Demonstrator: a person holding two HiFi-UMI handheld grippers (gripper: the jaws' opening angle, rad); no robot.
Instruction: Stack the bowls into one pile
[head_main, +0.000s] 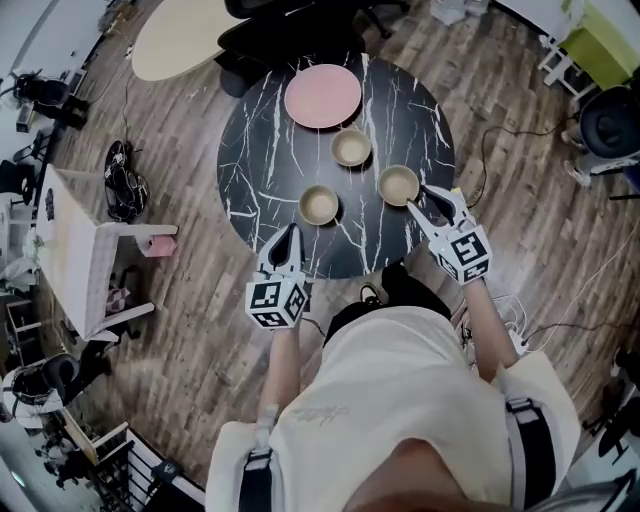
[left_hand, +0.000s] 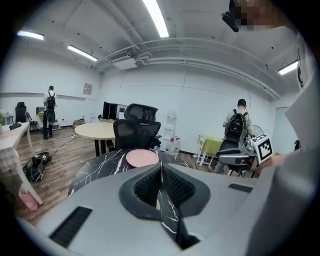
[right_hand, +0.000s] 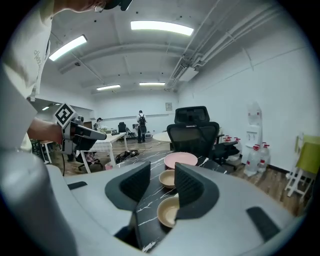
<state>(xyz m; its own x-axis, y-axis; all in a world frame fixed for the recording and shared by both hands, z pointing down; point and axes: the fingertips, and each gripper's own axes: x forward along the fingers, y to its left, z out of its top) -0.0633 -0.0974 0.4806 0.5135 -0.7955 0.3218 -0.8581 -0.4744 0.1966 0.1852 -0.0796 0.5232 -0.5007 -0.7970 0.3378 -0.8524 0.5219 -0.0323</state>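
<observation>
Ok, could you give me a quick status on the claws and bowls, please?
Left claw shut, empty. Right claw open beside right bowl. Left bowl and far bowl apart, nothing stacked. Pink plate behind, not blocking.

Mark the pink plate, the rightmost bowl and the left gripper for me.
pink plate (head_main: 322, 96): head view, middle of its flat face.
rightmost bowl (head_main: 398, 185): head view, inside bottom of the bowl.
left gripper (head_main: 291, 232): head view, between its fingertips, which are shut together.

Bright ceiling strip lights (fisheye edges darkened).
</observation>
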